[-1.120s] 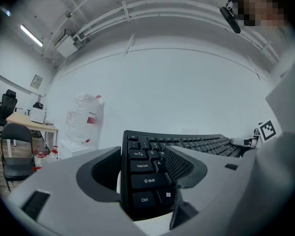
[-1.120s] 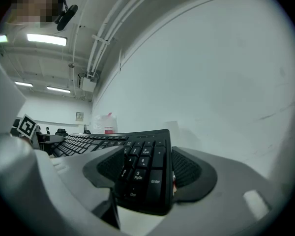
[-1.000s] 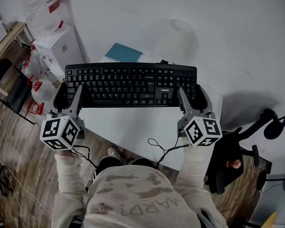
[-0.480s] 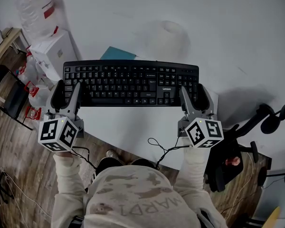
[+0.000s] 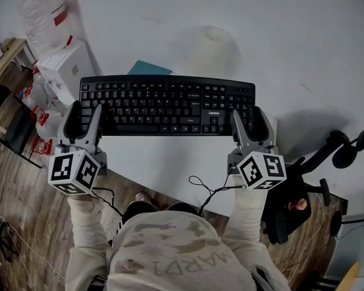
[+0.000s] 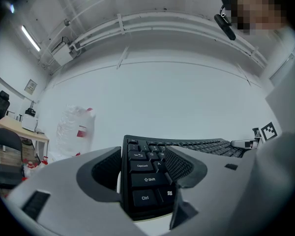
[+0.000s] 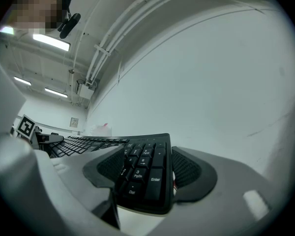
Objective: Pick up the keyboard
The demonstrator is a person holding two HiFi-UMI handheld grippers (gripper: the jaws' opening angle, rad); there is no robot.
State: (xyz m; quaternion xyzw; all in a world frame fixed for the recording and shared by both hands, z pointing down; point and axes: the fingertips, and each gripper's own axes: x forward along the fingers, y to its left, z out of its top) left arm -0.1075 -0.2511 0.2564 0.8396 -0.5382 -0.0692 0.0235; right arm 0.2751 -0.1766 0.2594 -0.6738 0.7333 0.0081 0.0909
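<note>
A black keyboard (image 5: 167, 105) hangs level a little above the white table (image 5: 170, 159), held at both ends. My left gripper (image 5: 85, 110) is shut on its left end, one jaw over the keys by Shift and Ctrl and the other outside the edge. In the left gripper view the keyboard (image 6: 143, 177) fills the space between the left gripper's (image 6: 150, 157) pads. My right gripper (image 5: 247, 115) is shut on the number-pad end. In the right gripper view the keyboard (image 7: 143, 177) sits between the right gripper's (image 7: 150, 162) pads.
A teal notebook (image 5: 147, 69) lies partly hidden behind the keyboard, with a pale paper roll (image 5: 215, 41) further back. A white box (image 5: 65, 65) and a plastic bag (image 5: 43, 11) stand at the left. An office chair (image 5: 327, 159) stands at the right; a thin cable (image 5: 205, 187) hangs at the table's front edge.
Both grippers have risen a little with the keyboard between them. The keyboard now covers more of the teal notebook in the head view.
</note>
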